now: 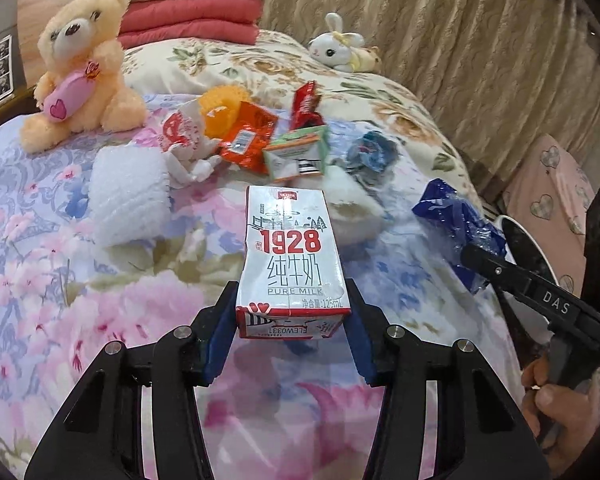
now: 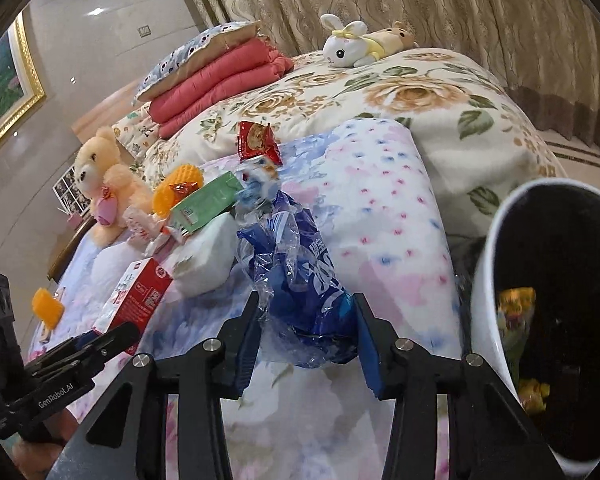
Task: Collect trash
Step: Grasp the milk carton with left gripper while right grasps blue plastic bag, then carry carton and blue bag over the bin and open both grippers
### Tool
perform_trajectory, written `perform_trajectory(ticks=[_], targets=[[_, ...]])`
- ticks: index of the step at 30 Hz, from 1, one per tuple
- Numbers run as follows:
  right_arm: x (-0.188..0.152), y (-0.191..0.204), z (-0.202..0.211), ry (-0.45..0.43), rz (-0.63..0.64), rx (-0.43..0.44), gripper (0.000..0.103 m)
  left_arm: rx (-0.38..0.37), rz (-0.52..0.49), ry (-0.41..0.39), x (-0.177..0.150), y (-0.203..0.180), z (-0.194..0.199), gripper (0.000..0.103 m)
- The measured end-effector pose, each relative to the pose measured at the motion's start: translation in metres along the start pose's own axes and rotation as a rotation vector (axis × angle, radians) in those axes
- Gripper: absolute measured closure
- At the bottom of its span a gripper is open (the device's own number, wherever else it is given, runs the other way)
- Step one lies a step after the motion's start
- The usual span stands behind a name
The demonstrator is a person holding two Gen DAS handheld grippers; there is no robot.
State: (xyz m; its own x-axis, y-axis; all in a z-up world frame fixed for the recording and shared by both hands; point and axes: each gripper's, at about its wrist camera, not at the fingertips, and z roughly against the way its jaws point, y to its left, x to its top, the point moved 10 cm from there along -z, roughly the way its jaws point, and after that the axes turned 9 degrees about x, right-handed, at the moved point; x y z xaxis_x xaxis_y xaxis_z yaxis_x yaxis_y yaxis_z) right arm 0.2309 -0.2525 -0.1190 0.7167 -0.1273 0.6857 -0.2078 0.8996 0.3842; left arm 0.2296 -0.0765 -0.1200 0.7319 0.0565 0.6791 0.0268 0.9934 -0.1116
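Note:
My left gripper (image 1: 292, 320) is shut on a white and red "1928" milk carton (image 1: 290, 256), its blue pads pressing both sides, above the flowered bedspread. In the right wrist view the same carton (image 2: 136, 296) shows at lower left. My right gripper (image 2: 308, 328) is shut on a crumpled blue plastic wrapper (image 2: 304, 292), also seen in the left wrist view as the blue wrapper (image 1: 456, 224). More trash lies further up the bed: an orange wrapper (image 1: 248, 136), a green carton (image 1: 296, 152), a red wrapper (image 1: 304, 104), a white and red wrapper (image 1: 180, 132) and a blue scrap (image 1: 372, 152).
A white bin (image 2: 488, 280) with a black inside and yellow wrappers in it stands right of the bed. A teddy bear (image 1: 84, 68), a toy bunny (image 1: 340, 48) and folded red blankets (image 1: 188, 20) sit on the bed. Curtains hang behind. A hand (image 1: 548, 400) grips the right tool.

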Motion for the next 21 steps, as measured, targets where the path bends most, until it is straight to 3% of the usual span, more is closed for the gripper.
perform_trajectory(ticks=[21], targets=[[-0.018,-0.026,0.079,-0.098,-0.086,-0.036,0.059,-0.137,-0.146,-0.035,-0.012,-0.085,0.039,0.054]])
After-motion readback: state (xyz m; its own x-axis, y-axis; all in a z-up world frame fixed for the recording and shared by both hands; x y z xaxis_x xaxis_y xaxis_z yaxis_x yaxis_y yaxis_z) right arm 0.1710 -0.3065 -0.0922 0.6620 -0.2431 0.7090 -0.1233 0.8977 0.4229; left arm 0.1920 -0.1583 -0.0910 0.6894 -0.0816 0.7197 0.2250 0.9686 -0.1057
